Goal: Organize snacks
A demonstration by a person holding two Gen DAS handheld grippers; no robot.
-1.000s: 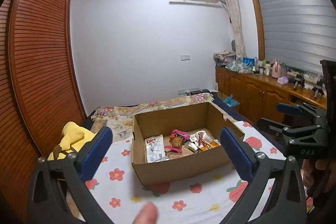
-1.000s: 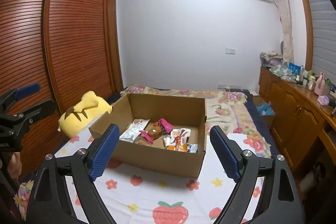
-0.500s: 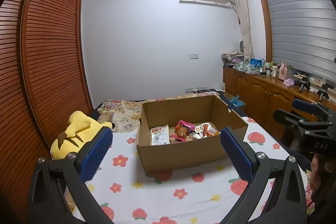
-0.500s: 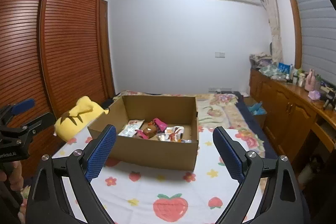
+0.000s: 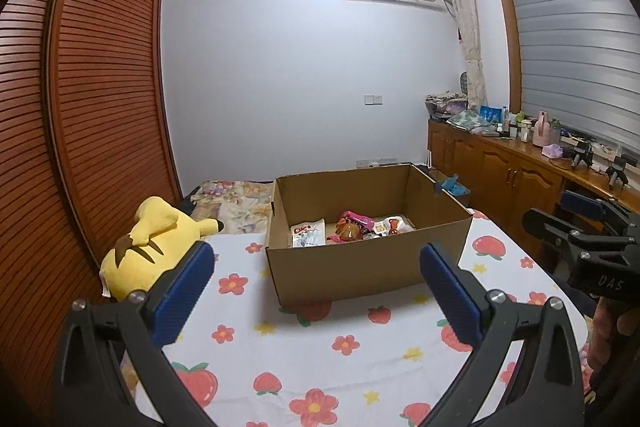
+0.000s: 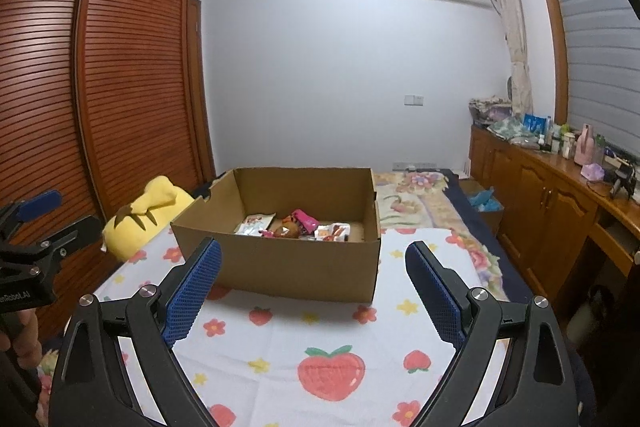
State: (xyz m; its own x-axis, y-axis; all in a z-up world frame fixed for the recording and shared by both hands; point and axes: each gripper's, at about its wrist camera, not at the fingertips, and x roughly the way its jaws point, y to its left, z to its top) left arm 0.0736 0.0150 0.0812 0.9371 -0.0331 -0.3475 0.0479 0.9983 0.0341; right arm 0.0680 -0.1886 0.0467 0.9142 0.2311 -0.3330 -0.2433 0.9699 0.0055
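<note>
I hold both grippers back from the cardboard box (image 5: 360, 263) on the bed (image 5: 360, 355), left gripper (image 5: 316, 291) and right gripper (image 6: 314, 291) with fingers spread wide, empty. The snacks (image 6: 292, 225) lie inside the box. I'd approach from above, clearing the near wall, and pick one packet at a time.

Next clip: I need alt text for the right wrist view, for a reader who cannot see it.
An open brown cardboard box holding several snack packets sits on a white bedsheet printed with strawberries and flowers, framed by the open blue-padded right hand-held gripper, which holds nothing. A yellow plush toy lies left of the box, beside a slatted wooden wardrobe.
</note>
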